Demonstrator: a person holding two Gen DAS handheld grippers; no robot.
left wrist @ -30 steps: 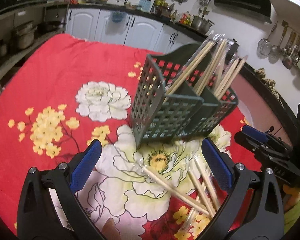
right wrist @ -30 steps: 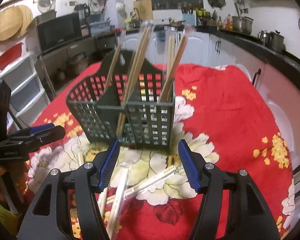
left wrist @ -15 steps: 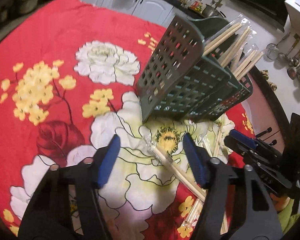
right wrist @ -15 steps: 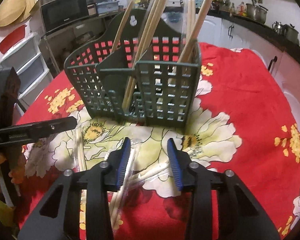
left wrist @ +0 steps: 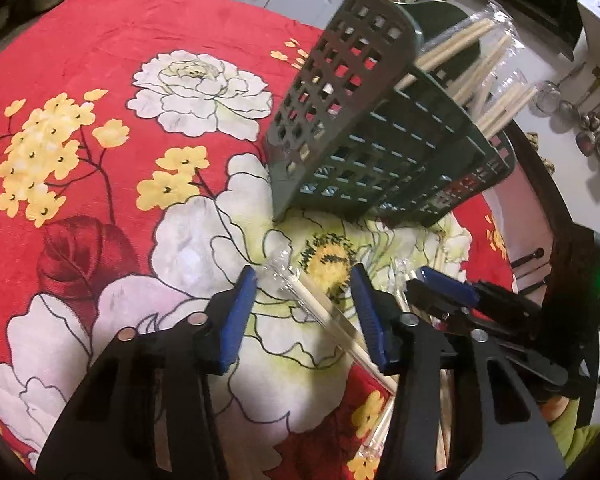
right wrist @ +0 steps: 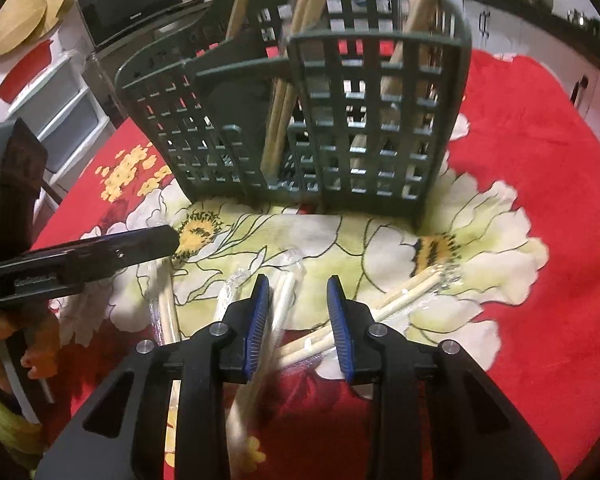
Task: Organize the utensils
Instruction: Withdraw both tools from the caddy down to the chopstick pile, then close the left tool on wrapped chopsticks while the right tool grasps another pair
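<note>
Both my tongs have dropped and narrowed, left tongs [left wrist: 304,300] and right tongs [right wrist: 298,312] each half-open around a wrapped chopstick pair [left wrist: 320,312] before the caddy [right wrist: 312,120]; pickup seems next.

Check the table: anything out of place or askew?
Yes. Several wrapped chopsticks lie scattered and crossed on the tablecloth in front of the caddy, not standing in it like the rest. Both grippers sit open over them.
</note>
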